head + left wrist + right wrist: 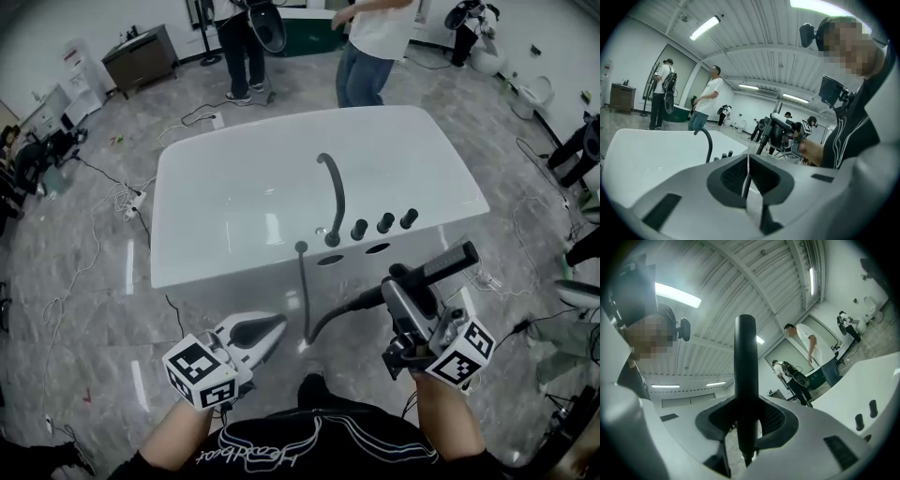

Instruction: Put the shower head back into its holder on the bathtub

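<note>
The white bathtub stands in front of me, with a black curved spout, three knobs and two oval openings on its near rim. My right gripper is shut on the black shower head, held level just off the tub's near right corner. In the right gripper view the shower head stands straight up between the jaws of the right gripper. Its black hose hangs from the rim and loops back up. My left gripper is shut and empty, low on the left, also shown as the left gripper.
Two people stand beyond the tub's far side. Cables trail over the grey marble floor on the left and right. A dark cabinet is at the back left. Other gear lines the room's edges.
</note>
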Available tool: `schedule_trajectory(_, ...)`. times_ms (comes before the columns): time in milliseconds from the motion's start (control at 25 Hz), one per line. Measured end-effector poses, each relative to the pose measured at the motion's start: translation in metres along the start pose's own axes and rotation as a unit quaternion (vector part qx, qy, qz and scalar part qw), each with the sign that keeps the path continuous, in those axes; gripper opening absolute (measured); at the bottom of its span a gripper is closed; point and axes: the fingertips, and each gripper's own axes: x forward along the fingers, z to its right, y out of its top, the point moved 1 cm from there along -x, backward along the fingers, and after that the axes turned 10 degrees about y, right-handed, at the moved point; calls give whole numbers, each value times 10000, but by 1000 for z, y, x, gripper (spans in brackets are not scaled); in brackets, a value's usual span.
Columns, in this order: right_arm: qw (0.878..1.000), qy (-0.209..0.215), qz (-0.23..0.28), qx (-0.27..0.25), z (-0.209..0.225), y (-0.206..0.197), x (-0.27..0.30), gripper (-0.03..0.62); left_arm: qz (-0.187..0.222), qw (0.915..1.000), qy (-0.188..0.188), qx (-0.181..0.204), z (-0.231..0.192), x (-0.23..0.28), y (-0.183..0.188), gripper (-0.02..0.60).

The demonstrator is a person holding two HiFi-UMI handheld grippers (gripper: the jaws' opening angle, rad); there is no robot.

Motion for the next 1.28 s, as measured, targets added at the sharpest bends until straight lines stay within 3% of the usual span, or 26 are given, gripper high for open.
schedule_trajectory(360, 9997, 214, 105, 44, 54, 23, 36, 130, -194, 9997, -49, 136, -24, 41, 7, 19)
schedule_trajectory(520, 9997, 193, 154, 58, 60, 27, 45, 130, -429, 9979, -492, 26, -21, 54, -13, 162)
schedule_trajectory(680, 9996, 186, 183, 60, 66, 27, 58, 130, -671, 9945, -774, 234, -26, 78, -41, 209)
schedule_trajectory(920, 9995, 104, 308, 40, 68, 39, 72, 130, -1171, 9876, -962, 397, -41, 112, -93, 209)
schedule_trajectory(1080, 9991, 90, 406, 109, 80, 43, 77, 130, -1348, 9863, -831, 453, -57, 136, -118, 207)
schedule_trajectory(1120, 9989, 64, 433, 141, 84, 43, 77, 130, -1390, 9861, -802, 422, -62, 139, -125, 197)
schedule_trajectory(1200, 9990, -10, 434, 138, 91, 42, 75, 130, -1382, 9872, -719, 329, -70, 140, -130, 63)
schedule_trajectory(1280, 9993, -125, 352, 27, 95, 41, 71, 130, -1352, 9879, -714, 263, -73, 138, -133, 57)
